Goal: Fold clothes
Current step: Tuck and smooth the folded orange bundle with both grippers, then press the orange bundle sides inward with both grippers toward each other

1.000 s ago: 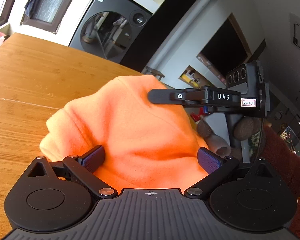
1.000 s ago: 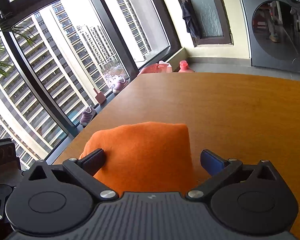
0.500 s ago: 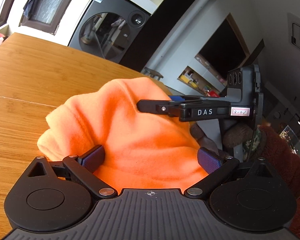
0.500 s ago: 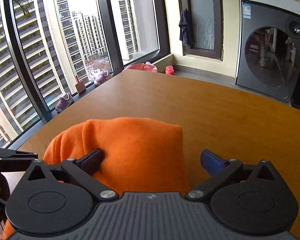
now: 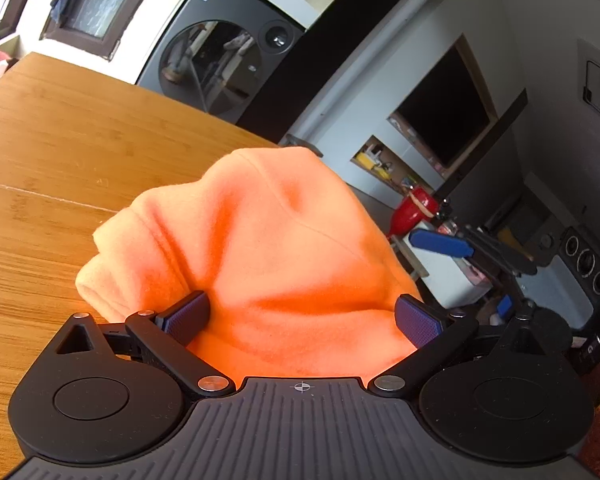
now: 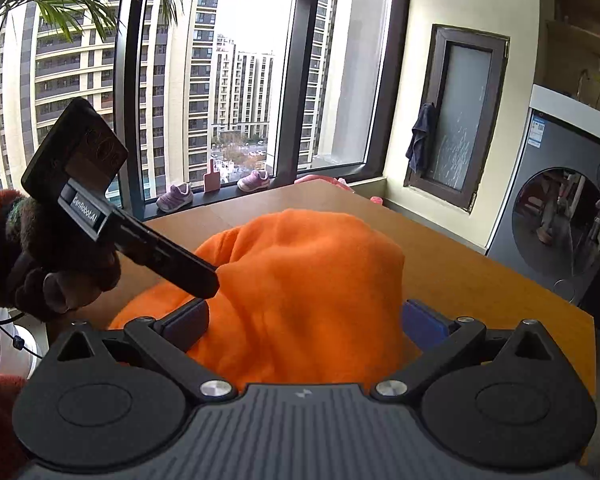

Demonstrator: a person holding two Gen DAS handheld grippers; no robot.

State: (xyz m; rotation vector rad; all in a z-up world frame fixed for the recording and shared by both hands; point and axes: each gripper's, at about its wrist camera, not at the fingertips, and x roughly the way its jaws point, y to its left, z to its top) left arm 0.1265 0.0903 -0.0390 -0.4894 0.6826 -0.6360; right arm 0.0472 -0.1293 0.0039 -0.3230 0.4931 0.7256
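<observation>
Both my grippers at the orange fleece garment (image 5: 284,256) bunched on the wooden table (image 5: 60,152), left gripper (image 5: 302,316) spread wide around the cloth at 6 o'clock, right gripper (image 6: 304,320) spread wide too, cloth between its pads, pressing not clear.

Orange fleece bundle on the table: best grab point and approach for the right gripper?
Take the orange fleece bundle at its squared far-right corner, the flattest, cleanest part. Bring the right gripper in low from its own side, since the left gripper occupies the rumpled opposite side. The rounded top likely offers no edge to pinch.
</observation>
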